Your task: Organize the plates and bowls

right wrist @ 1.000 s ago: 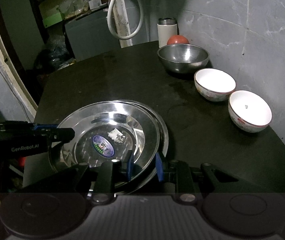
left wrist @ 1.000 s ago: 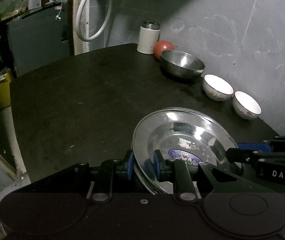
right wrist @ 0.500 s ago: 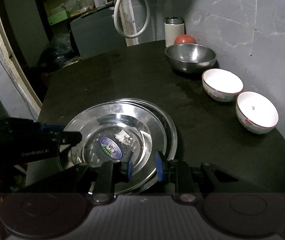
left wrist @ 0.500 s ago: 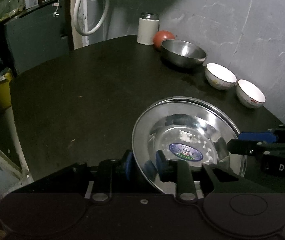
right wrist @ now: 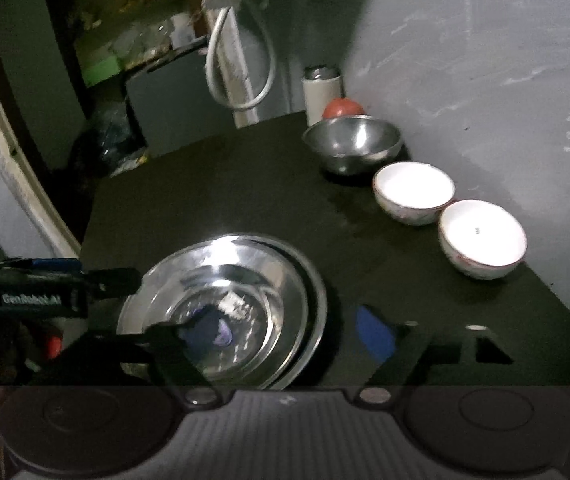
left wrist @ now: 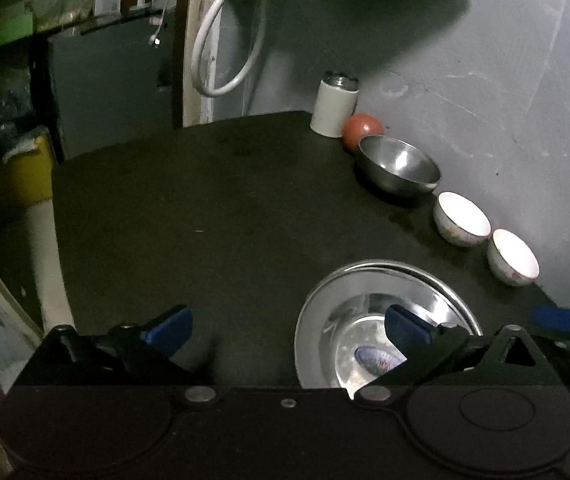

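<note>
Both hand-held grippers gape wide, holding nothing, over the stacked steel plates (left wrist: 369, 312). The white bowls (right wrist: 481, 238) sit ahead-right by the wall, nearer the right hand-held gripper (right wrist: 285, 332) than the left hand-held gripper (left wrist: 285, 326).

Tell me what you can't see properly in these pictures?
- Sticker in the top plate: left wrist view, half behind the left tongs; words too small.
- Same sticker, right wrist view: blurred, and a finger of the right tongs covers it.
- Plate underneath: only its rim shows.
- Red ball: mostly hidden behind the metal bowl.
</note>
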`<state>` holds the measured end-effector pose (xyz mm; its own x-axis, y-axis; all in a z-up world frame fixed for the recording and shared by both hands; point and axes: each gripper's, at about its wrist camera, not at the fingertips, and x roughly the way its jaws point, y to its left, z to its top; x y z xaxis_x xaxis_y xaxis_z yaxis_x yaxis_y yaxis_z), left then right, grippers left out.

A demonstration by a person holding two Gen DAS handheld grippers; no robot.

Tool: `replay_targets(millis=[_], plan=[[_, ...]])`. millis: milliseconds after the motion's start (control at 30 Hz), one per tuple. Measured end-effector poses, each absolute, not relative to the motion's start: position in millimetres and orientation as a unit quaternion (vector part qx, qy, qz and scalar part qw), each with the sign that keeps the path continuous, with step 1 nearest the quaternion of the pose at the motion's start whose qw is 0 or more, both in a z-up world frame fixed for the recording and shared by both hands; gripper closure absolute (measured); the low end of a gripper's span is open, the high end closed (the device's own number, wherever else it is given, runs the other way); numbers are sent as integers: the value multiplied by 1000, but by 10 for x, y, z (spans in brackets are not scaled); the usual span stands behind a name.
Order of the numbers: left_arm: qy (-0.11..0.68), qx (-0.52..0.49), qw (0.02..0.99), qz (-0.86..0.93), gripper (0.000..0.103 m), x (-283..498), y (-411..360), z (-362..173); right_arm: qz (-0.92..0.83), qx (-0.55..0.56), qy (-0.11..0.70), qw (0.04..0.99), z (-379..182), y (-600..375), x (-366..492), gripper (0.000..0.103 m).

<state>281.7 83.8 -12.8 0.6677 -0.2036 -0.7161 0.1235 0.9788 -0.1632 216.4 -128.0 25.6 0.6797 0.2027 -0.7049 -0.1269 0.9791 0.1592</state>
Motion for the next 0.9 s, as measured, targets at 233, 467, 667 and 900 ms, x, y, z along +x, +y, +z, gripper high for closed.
replay_targets(millis=[233, 467, 667, 900], plan=[[420, -70, 899, -102, 1, 3238, 713, -121, 56, 66, 378, 922, 339, -1468, 2276, 1], [413, -79, 898, -128, 1, 3665, 513, -65, 17, 79, 368, 926, 446, -1621, 2553, 0], [416, -95, 890, -159, 1, 3977, 408, -63, 0, 89, 359, 929, 436, -1745, 2763, 0], [419, -104, 884, -179, 1, 4327, 304, -123, -7, 93, 352, 931, 387, -1816, 3046, 0]])
